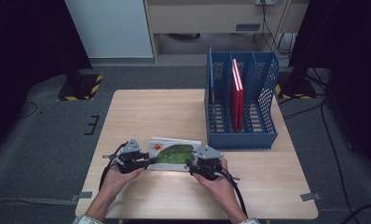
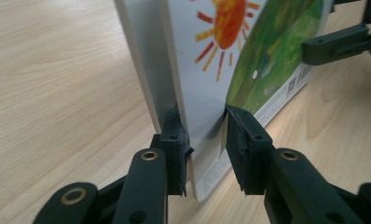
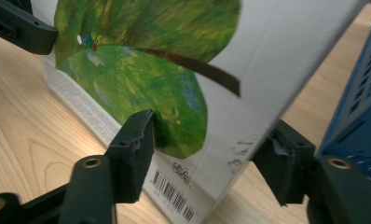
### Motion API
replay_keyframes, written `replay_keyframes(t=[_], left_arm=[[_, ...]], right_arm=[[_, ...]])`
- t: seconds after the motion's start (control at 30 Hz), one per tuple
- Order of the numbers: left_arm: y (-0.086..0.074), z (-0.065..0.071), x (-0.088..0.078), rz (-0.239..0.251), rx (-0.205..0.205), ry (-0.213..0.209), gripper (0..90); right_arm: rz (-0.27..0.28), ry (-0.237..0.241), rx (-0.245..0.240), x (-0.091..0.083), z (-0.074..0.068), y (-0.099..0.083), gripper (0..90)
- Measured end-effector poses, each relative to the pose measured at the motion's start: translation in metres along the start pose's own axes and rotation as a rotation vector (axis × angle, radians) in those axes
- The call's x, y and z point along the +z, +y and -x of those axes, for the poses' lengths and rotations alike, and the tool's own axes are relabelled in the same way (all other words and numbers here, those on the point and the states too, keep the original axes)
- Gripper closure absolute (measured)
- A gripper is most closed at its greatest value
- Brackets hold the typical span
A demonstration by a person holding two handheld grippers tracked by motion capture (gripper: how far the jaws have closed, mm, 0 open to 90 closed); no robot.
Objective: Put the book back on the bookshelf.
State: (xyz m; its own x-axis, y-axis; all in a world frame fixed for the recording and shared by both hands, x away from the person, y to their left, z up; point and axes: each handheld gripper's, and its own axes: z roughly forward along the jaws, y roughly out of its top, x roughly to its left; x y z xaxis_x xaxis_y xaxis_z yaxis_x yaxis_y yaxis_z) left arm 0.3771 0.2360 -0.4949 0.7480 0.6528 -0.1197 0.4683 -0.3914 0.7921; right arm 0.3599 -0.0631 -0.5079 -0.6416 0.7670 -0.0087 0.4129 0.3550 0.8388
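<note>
Lying tilted on the wooden table (image 1: 141, 109) between both grippers, picture book (image 1: 174, 154) near blue file rack (image 1: 242, 135). Left gripper (image 2: 204, 140) clamped on its edge; right gripper (image 3: 211, 154) part-open, straddling the other edge.

On the book (image 3: 249, 70), the white cover carries a barcode (image 3: 173, 196) near its lower corner, just below the green leaf picture; its digits are too small to read. Beside the barcode sits a small scribbled mark (image 3: 180, 171), not legible. In the left gripper view a QR-like square (image 2: 294, 85) and fine print lines along the book's edge are blurred beyond reading.
</note>
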Motion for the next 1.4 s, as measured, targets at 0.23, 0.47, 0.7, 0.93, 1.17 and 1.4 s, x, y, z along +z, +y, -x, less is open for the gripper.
replay_keyframes(t=[0.23,0.47,0.7,0.93,1.17,1.4], left_arm=[[-0.006,0.001,-0.001,0.029,-0.043,0.017,61.3],[-0.012,0.008,-0.003,0.028,-0.061,0.034,52.3],[-0.016,0.005,-0.001,0.021,-0.11,0.07,44.1],[-0.017,0.001,-0.002,0.026,-0.133,0.085,41.3],[-0.018,0.0,0.001,0.012,-0.138,0.088,38.3],[-0.018,-0.002,0.0,0.011,-0.149,0.102,34.0]], right_arm=[[0.013,0.021,-0.006,-0.007,-0.003,0.0,45.2],[0.017,0.079,-0.031,-0.017,-0.015,0.002,41.7],[0.013,0.146,-0.061,-0.021,-0.022,0.008,40.4],[0.007,0.18,-0.069,-0.023,-0.02,0.015,43.1],[0.009,0.204,-0.094,-0.019,-0.019,0.027,42.4],[-0.011,0.223,-0.122,-0.01,-0.019,0.042,43.1]])
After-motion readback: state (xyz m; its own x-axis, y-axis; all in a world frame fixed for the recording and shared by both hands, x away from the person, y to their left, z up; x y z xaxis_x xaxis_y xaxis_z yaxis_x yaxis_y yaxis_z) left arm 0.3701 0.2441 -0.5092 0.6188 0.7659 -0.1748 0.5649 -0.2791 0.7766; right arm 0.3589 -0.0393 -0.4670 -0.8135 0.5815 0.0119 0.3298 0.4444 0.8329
